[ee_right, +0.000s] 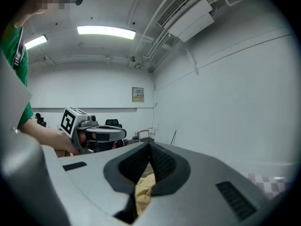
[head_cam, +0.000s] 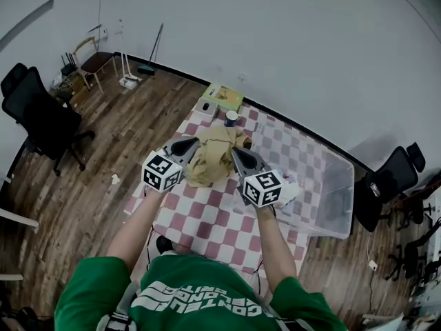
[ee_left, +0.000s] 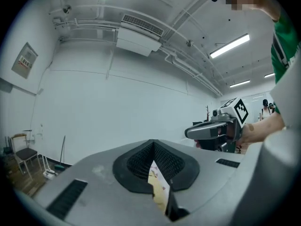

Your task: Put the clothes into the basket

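A tan garment (head_cam: 212,156) hangs bunched between my two grippers above the pink-and-white checkered table (head_cam: 207,219). My left gripper (head_cam: 195,142) is shut on its left upper edge. At its right upper edge my right gripper (head_cam: 234,152) is shut too. In the left gripper view the jaws (ee_left: 153,147) are closed, with tan cloth (ee_left: 160,192) showing below them. The right gripper view shows closed jaws (ee_right: 149,147) over tan cloth (ee_right: 143,189). A clear plastic basket (head_cam: 342,185) stands at the table's right end, to the right of both grippers.
A green box (head_cam: 222,96), a small grey box (head_cam: 205,106) and a dark can (head_cam: 231,118) sit at the table's far end. Black office chairs stand at the left (head_cam: 38,116) and the right (head_cam: 393,178). A wooden chair (head_cam: 93,61) is by the wall.
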